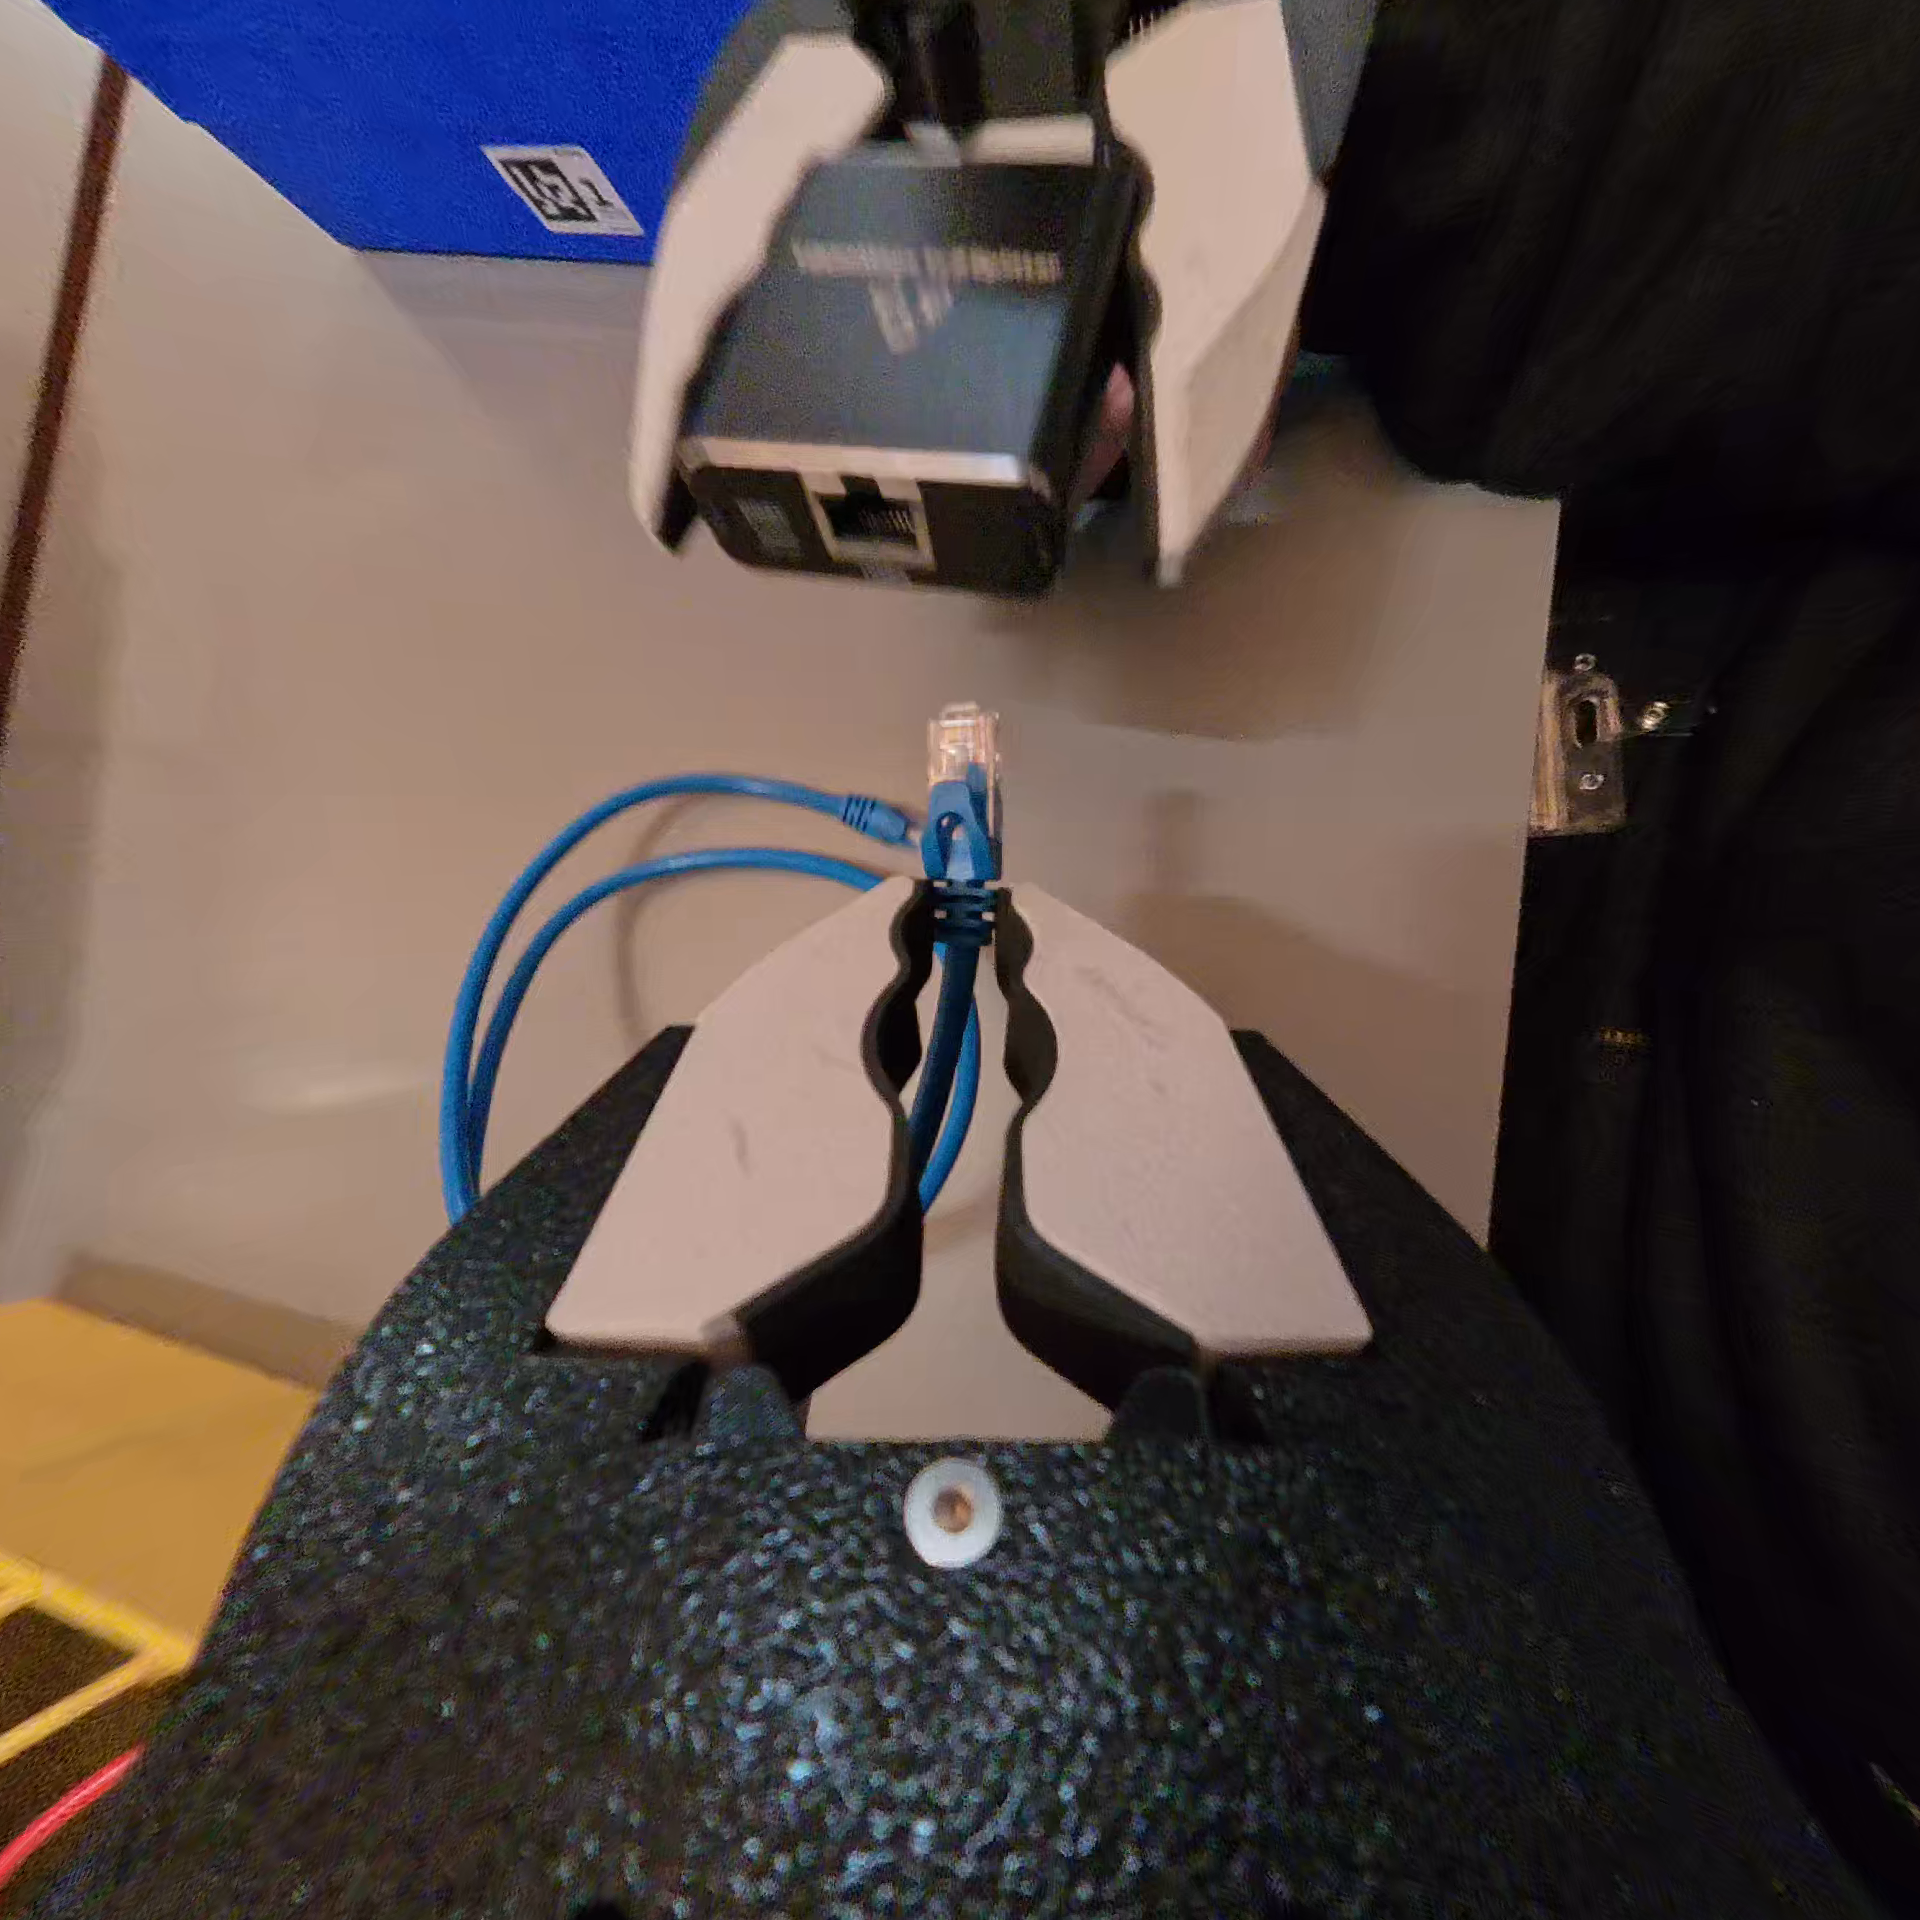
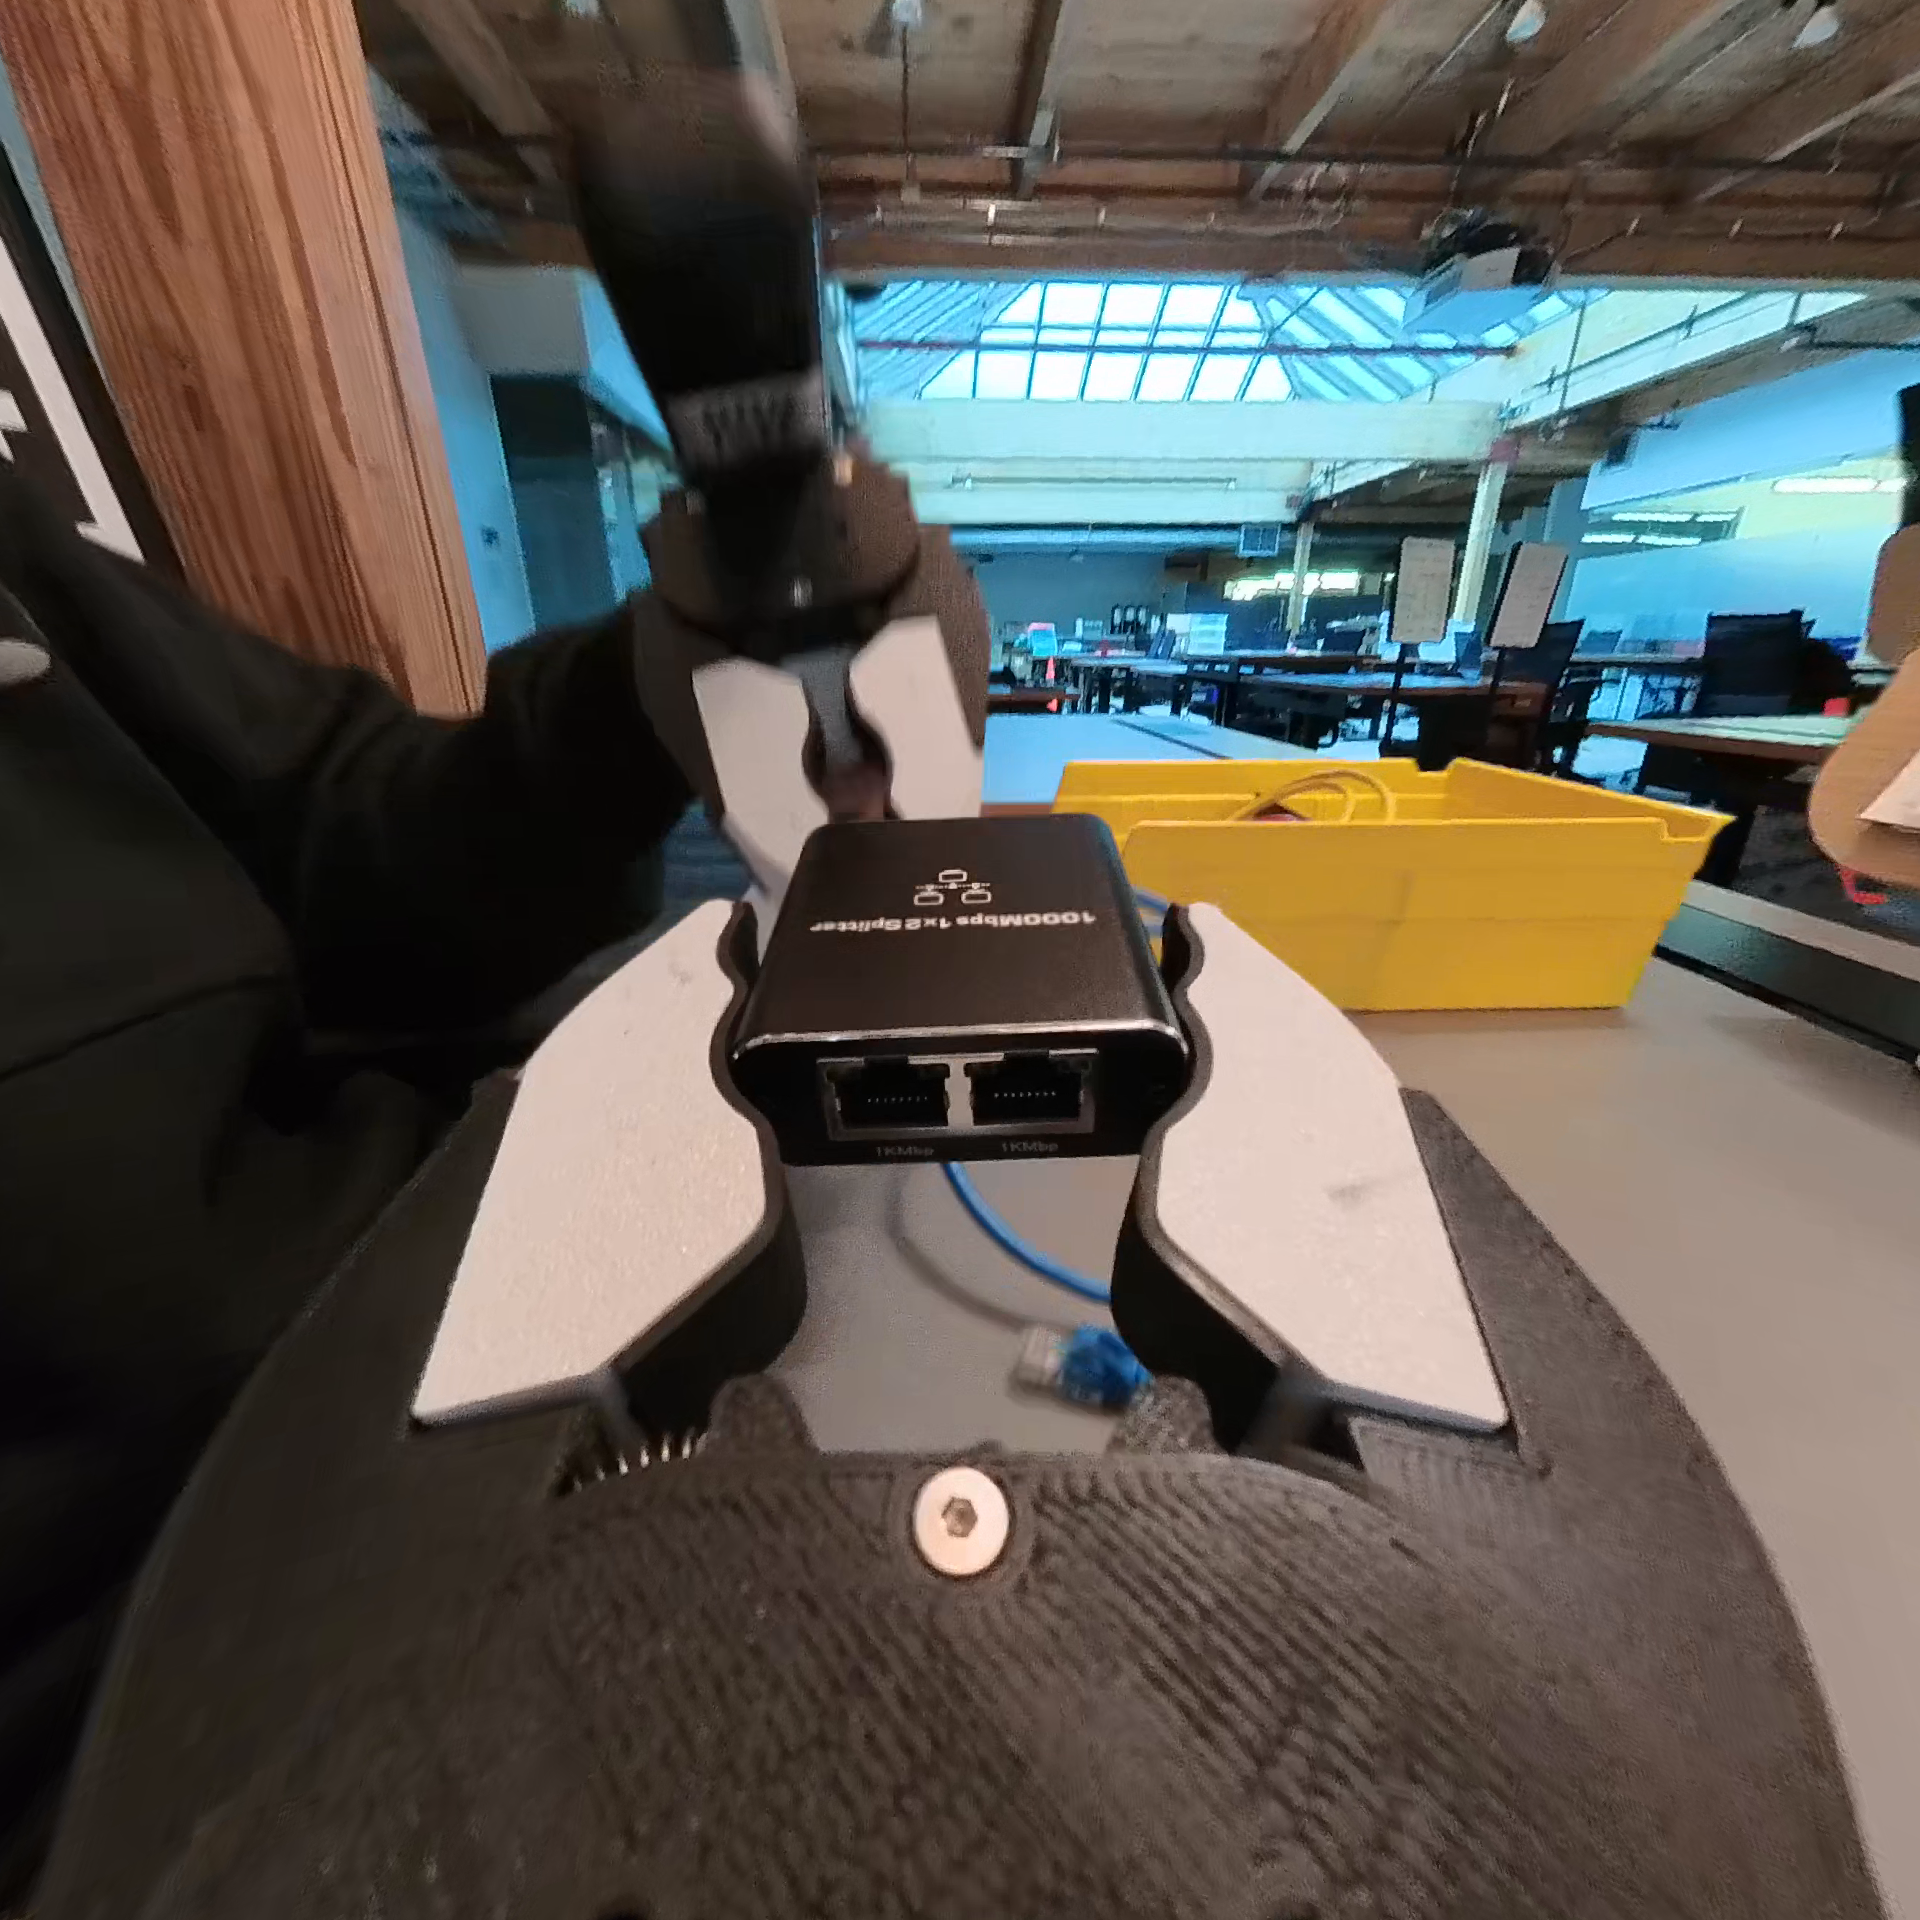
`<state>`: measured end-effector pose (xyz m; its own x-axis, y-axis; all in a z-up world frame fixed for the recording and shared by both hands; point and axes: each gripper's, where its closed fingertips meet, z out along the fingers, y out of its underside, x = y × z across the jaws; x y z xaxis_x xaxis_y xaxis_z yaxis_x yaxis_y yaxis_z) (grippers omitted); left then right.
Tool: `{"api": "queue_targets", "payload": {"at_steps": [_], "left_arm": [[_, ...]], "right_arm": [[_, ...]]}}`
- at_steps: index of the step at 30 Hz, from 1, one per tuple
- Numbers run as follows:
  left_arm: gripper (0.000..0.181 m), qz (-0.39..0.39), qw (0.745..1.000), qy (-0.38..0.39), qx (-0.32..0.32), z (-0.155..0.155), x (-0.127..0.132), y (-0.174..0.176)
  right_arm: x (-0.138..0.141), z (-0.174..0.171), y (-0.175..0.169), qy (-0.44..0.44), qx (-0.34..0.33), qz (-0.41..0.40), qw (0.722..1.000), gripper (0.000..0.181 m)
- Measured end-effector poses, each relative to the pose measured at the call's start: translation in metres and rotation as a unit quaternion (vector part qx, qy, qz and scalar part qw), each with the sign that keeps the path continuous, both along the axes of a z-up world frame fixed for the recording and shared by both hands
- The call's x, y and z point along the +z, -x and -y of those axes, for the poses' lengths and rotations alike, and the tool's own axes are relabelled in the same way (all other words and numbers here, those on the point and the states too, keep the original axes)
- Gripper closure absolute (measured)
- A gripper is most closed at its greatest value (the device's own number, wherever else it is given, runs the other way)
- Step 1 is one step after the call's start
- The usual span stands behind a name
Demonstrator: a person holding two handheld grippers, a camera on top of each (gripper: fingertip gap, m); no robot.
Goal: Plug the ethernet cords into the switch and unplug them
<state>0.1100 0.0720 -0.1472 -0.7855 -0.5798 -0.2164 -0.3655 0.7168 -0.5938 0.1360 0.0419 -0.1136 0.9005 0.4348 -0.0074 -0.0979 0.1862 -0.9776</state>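
My left gripper (image 1: 961, 896) is shut on the blue ethernet cord (image 1: 951, 1039) just behind its boot. The clear plug (image 1: 961, 743) sticks out beyond the fingertips. It points at the single port (image 1: 875, 520) of the small black switch (image 1: 904, 332), with a gap between them. My right gripper (image 2: 961, 925) is shut on the switch (image 2: 951, 966) by its sides and holds it above the table. Two empty ports (image 2: 958, 1091) face the right camera. The cord's other plug (image 2: 1081, 1363) lies on the table. The left gripper also shows behind the switch (image 2: 842, 758).
A yellow bin (image 2: 1403, 914) stands on the grey table (image 2: 1662, 1143) to the right. A blue box (image 1: 395, 104) lies beyond the cord loops, and a cardboard box (image 1: 135, 1434) is at the lower left. A person's dark sleeve (image 2: 364, 810) and a wooden post (image 2: 260, 312) are at the left.
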Motion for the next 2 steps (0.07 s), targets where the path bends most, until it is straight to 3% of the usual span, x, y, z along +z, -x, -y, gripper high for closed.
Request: {"api": "queue_targets", "payload": {"at_steps": [2], "left_arm": [[0.171,0.003,0.999,-0.040,0.000,-0.0069,0.0120,-0.0009]], "right_arm": [[-0.0020,-0.0023,0.0056,0.006,0.005,0.014,1.000,0.107]]}}
